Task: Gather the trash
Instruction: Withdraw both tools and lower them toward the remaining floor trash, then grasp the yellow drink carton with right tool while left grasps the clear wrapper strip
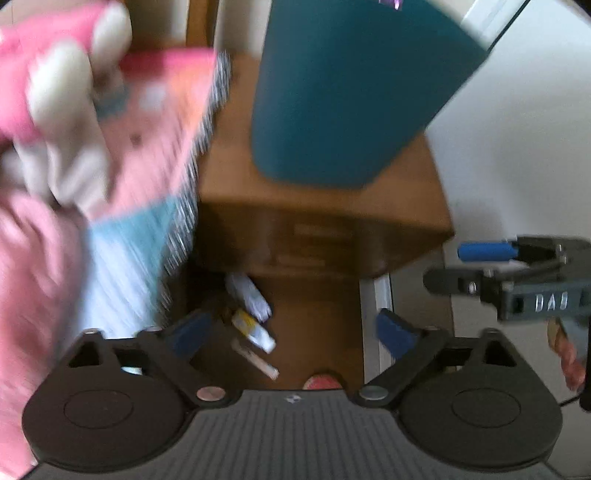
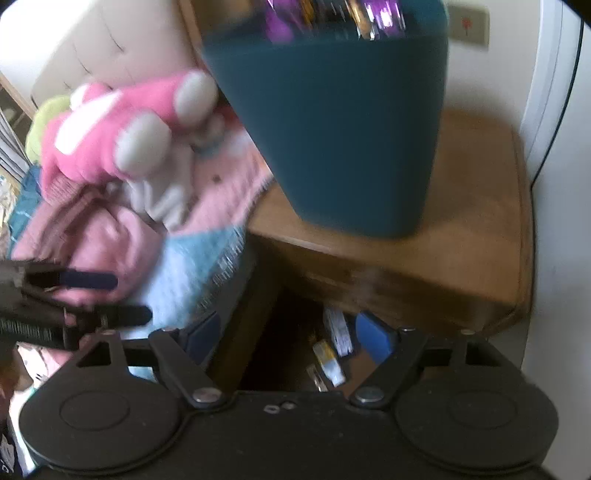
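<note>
Left gripper [image 1: 291, 332] sat nearest the lens, its blue-padded jaws spread wide with nothing between them. Right gripper [image 2: 286, 334] likewise had its jaws spread and empty. Both views were motion-blurred.

Landmark: brown wooden bedside table [image 1: 325, 229], seen from above. On its top stood a tall dark teal plastic bin [image 1: 354, 92], tapering toward its base; in the right wrist view, purple and yellow wrappers [image 2: 373, 14] showed at the bin's rim, details too blurred to read.

Below the table's front edge, on the dark floor, lay three small pieces of trash close together: a crumpled white wrapper [image 1: 249, 295] nearest the table, a yellow-and-white packet [image 1: 255, 330] just beyond it, and a thin pale strip [image 1: 256, 360] farthest out. All three lay in the gap between the left gripper's spread jaws as seen from that camera, though well below them.

Left of the table was a bed with a pink-and-light-blue blanket [image 1: 147, 177], a pink-and-white plush toy [image 2: 122, 136] lying on it, and a pink bag [image 2: 96, 240] beside that. White wall [image 1: 517, 129] stood right of the table.
</note>
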`<state>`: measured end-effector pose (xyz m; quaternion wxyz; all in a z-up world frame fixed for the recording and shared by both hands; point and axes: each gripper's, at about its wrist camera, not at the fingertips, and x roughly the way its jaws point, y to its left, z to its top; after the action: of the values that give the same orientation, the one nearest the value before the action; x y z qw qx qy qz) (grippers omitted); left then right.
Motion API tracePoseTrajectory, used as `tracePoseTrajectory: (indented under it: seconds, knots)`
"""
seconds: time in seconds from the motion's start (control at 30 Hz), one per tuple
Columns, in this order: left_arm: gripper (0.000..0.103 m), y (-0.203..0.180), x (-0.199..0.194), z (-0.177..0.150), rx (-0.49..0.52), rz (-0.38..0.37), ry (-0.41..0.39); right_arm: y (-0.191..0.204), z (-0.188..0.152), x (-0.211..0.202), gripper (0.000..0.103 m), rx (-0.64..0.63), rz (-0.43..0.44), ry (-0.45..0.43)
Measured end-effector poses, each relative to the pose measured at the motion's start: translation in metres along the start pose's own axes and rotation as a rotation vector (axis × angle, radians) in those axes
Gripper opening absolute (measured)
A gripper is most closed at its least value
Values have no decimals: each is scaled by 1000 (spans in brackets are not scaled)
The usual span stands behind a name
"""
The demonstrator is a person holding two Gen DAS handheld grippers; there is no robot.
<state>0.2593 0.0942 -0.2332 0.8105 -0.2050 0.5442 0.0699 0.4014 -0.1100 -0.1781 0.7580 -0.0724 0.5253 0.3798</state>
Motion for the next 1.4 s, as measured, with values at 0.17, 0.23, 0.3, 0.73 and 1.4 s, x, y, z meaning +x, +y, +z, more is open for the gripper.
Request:
tracePoseTrajectory:
  seconds: [0.17,0.23,0.3,0.73,1.4]
  knots:
    - [102,12,95,-47,-91,13,110,-31,-27,77,81,5,2,109]
    - [102,20,133,-67,-125,34,141,-42,-39,115,81,12,4,158]
    - [102,30,172,-84,-172,74,175,-51,-52,150,81,13,16,190]
    - [102,75,385,-162,-362,222,240,-91,-132,378,81,-80,61,344]
    - [88,116,560,-212,-678,240,358,-94,-181,561,78,-226,54,506]
